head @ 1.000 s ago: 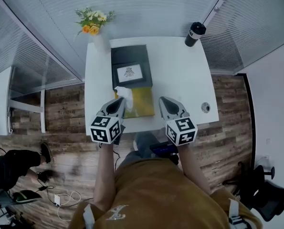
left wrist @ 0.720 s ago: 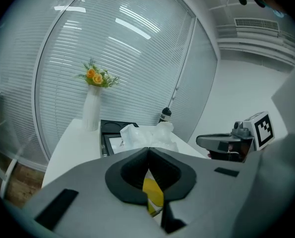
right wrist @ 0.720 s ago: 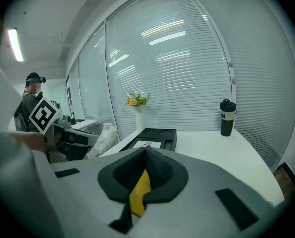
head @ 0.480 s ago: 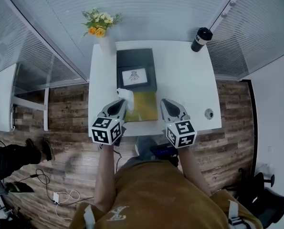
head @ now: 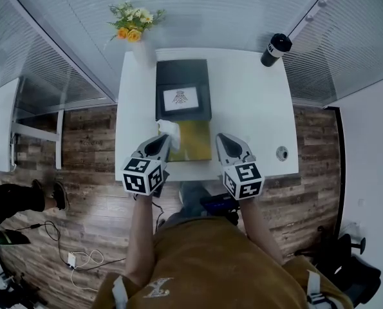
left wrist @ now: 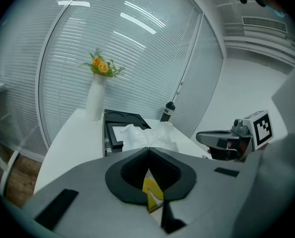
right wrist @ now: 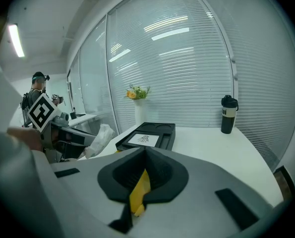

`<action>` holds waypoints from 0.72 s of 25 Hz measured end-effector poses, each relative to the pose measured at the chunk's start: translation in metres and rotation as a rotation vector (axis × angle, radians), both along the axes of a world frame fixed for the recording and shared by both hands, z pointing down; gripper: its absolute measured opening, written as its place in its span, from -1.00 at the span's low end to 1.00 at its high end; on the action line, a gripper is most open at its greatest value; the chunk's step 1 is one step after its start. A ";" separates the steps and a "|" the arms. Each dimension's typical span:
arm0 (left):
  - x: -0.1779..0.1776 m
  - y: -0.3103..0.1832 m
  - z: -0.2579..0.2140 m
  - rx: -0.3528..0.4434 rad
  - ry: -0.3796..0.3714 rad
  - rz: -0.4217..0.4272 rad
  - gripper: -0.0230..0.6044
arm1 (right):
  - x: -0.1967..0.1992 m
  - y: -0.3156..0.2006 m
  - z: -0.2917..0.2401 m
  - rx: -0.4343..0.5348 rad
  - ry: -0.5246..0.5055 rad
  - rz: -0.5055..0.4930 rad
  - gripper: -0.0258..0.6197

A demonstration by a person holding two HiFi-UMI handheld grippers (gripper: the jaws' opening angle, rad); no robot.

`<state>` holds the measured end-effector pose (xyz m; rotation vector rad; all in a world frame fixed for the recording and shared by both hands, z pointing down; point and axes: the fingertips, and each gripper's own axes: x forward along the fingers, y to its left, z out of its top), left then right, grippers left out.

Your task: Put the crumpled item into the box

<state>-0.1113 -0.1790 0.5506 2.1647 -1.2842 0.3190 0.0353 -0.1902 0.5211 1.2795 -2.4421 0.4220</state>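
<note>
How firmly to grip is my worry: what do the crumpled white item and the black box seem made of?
Crumpled item: probably thin white tissue paper or plastic film. It shows soft irregular folds and slightly translucent edges, but the look leaves open which of the two. Black box: rigid and matte, likely cardboard or moulded plastic. It has straight edges, round recesses and little glare.

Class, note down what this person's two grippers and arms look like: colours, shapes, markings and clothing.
The left gripper and right gripper match: grey wedge-shaped bodies narrowing to a point, with black linings inside the jaws. Each carries a white cube at its rear, printed with black square markers, one on the left and one on the right. The person wears a mustard-brown top that leaves the forearms uncovered.
</note>
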 end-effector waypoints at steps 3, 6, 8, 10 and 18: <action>0.004 -0.001 0.005 -0.010 -0.002 0.008 -0.84 | 0.005 -0.002 0.005 -0.009 0.003 0.005 -0.88; 0.006 -0.003 0.008 -0.017 -0.009 0.011 -0.84 | 0.008 -0.005 0.010 -0.022 0.003 0.006 -0.88; 0.007 -0.003 0.012 -0.026 -0.019 0.015 -0.84 | 0.009 -0.005 0.015 -0.034 0.003 0.007 -0.89; 0.008 -0.003 0.017 -0.038 -0.030 0.022 -0.84 | 0.009 -0.006 0.019 -0.044 0.003 0.007 -0.88; 0.020 -0.002 0.043 -0.105 -0.087 0.096 -0.84 | 0.010 -0.014 0.033 -0.077 0.012 0.003 -0.88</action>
